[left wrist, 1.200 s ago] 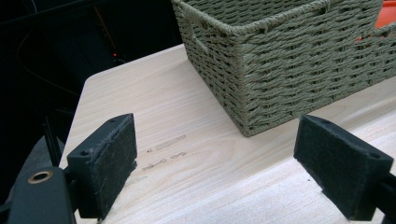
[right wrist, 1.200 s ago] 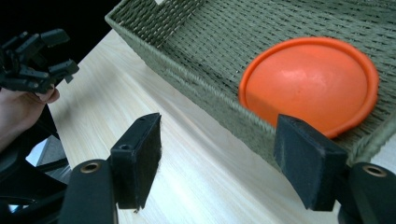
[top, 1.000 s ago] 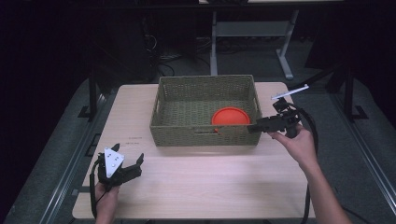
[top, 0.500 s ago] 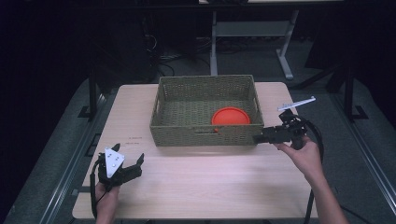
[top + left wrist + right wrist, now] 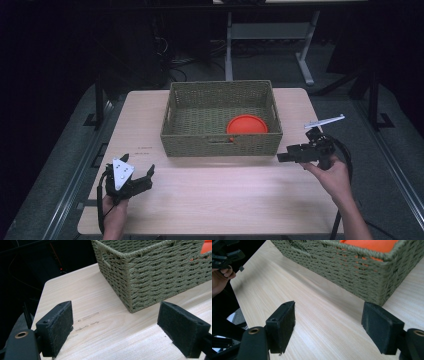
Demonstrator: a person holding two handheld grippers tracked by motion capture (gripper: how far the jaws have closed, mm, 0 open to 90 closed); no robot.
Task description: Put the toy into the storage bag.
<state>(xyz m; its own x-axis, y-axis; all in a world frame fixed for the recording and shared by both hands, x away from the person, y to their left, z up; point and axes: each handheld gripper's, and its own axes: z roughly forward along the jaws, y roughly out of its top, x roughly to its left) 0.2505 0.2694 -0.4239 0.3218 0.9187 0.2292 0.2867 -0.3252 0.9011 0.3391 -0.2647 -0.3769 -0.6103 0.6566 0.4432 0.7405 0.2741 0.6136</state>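
A woven olive basket (image 5: pixel 220 86) stands at the back middle of the wooden table (image 5: pixel 225 200). An orange plate (image 5: pixel 247 124) lies inside it, at the front right. My right gripper (image 5: pixel 281 157) is open and empty, held low just off the basket's front right corner and pointing left. In the right gripper view its jaws (image 5: pixel 329 322) stand wide over bare wood, with the basket (image 5: pixel 337 262) and the orange plate (image 5: pixel 372 245) ahead. My left gripper (image 5: pixel 148 177) hovers open and empty near the table's front left. Its own view (image 5: pixel 120 322) faces the basket's corner (image 5: pixel 150 272).
Bare tabletop stretches between the two grippers in front of the basket. Faint pencil marks (image 5: pixel 87 317) lie on the wood ahead of the left gripper. A metal frame (image 5: pixel 265 35) and cables stand on the dark floor behind the table. The other hand (image 5: pixel 222 275) shows far off in the right gripper view.
My right gripper has drawn back from the basket's right front corner, moving down and toward the near right of the table. The left gripper has stayed put.
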